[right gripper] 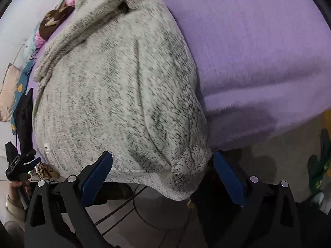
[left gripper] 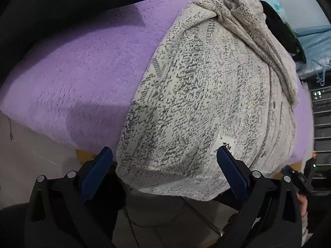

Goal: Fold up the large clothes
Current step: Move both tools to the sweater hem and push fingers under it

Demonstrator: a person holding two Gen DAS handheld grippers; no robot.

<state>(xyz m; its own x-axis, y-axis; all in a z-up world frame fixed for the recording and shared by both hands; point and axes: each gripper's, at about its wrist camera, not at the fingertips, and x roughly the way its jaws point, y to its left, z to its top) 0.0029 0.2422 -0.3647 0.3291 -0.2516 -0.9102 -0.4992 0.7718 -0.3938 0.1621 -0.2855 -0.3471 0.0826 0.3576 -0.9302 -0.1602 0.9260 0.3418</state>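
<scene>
Both claws wide, holding nothing: left gripper and right gripper low in frame, straddling the sweater hem. Sweater spread on purple blanket, hem overhanging the bed edge. Likely next: pinch the hem corners, fold upward.

A bed covered by a fuzzy purple blanket is shown. A speckled grey-and-cream sweater is spread on it, its hem hanging over the near edge. Colourful clothes are piled at the far end.
</scene>
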